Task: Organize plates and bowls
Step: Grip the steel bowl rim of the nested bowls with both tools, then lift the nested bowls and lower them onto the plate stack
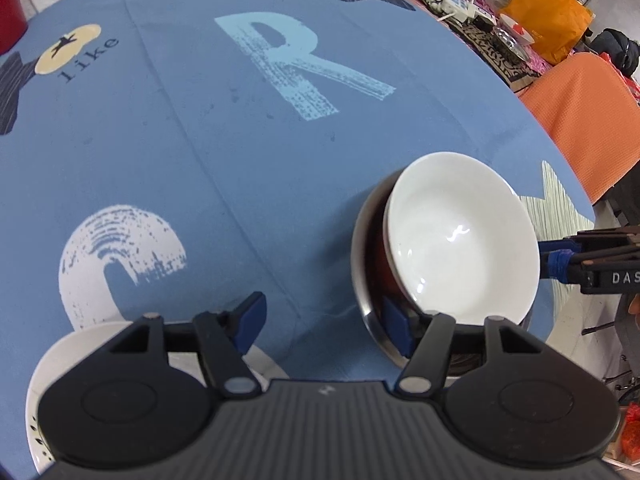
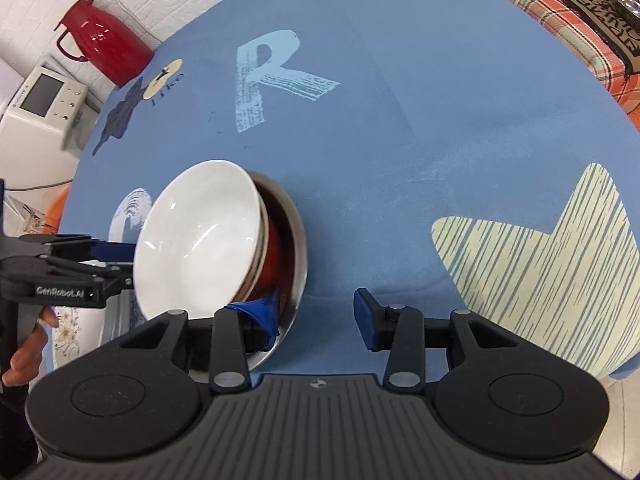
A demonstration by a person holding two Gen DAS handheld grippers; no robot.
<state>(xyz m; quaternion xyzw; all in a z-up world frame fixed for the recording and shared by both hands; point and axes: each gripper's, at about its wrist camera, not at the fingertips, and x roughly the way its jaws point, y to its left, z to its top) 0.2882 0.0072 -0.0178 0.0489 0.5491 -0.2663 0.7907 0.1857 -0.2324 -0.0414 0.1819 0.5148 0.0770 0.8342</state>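
Observation:
A white bowl (image 1: 460, 236) sits tilted inside a red bowl (image 1: 386, 276), which is nested in a steel bowl (image 1: 357, 264) on the blue tablecloth. My left gripper (image 1: 324, 326) is open; its right finger (image 1: 396, 330) is inside the steel bowl's near rim and its left finger is over the cloth. In the right wrist view the same stack shows the white bowl (image 2: 200, 240), red bowl (image 2: 274, 256) and steel bowl (image 2: 300, 252). My right gripper (image 2: 316, 316) is open, its left finger (image 2: 262, 314) inside the steel rim against the red bowl.
A white plate (image 1: 52, 364) with a floral edge lies under my left gripper at the table's near edge. A red thermos (image 2: 100, 40) stands at the far left edge beside a white appliance (image 2: 40, 100). An orange cloth (image 1: 580, 120) and clutter lie beyond the table's right side.

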